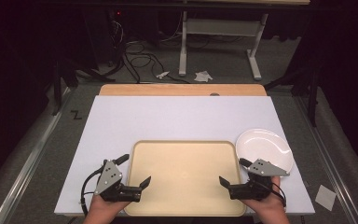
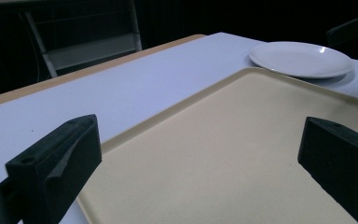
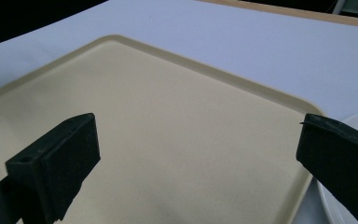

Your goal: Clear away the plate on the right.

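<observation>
Tray point(image 1: 185, 177) lies near the table's front edge, its near rim partly hidden behind my wrists. I hold the left gripper point(image 1: 142, 185) over its left edge and the right gripper point(image 1: 224, 183) over its right, both jaws wide apart, gripping nothing. Plate point(image 1: 264, 148) touches the tray's far right corner, part hidden by the right gripper.

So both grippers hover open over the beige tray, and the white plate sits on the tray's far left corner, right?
Not quite. The white plate lies by the far right corner of the beige tray, as the high view shows. The left gripper and right gripper do hover open over it.
</observation>
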{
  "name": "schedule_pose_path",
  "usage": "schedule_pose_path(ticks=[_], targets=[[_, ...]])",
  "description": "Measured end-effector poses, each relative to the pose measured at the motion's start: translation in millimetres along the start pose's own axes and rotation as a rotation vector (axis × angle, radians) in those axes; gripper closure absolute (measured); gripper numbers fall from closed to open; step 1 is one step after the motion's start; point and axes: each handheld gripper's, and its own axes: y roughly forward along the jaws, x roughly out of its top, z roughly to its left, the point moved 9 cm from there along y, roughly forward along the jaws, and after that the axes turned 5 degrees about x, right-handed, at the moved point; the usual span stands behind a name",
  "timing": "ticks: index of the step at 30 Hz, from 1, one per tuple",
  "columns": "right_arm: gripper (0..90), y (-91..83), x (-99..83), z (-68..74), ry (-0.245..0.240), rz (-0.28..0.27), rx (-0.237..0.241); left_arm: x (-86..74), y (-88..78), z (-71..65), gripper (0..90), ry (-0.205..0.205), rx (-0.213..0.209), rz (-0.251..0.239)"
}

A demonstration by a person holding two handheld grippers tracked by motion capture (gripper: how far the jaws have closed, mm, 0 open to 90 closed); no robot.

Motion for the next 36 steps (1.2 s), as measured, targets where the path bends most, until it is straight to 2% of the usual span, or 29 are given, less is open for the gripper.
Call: schedule_pose_path(ticks=[8, 18, 23, 26, 29, 36], targets=[[0.0, -5.2, 0.2, -4.8, 0.021, -0.014, -0.01, -1.8, 1.9, -1.9, 0.7, -0.001, -0.015, 0.01], [0.0, -6.1, 2.2, -5.4, 0.005, -0.027, -0.01, -1.7, 1.3, -1.1, 0.7, 0.0, -0.015, 0.008], [0.0, -6.6, 1.9, -8.0, 0.013, -0.028, -0.016, -1.2, 1.3, -1.3, 0.7, 0.002, -0.016, 0.005], [0.0, -7.0, 1.3, -9.7, 0.044, -0.028, -0.012, -0.8, 0.7, -0.9, 0.7, -0.002, -0.018, 0.003], [0.0, -7.5, 0.1, -13.5, 0.06, -0.019, -0.024, -1.1, 0.6, 0.6, 0.7, -0.002, -0.015, 0.006], [0.0, -11.4, -1.8, -23.0, 0.05, -0.005, -0.059, -2.3, 0.1, 4.4, 0.7, 0.001, -0.005, 0.01]])
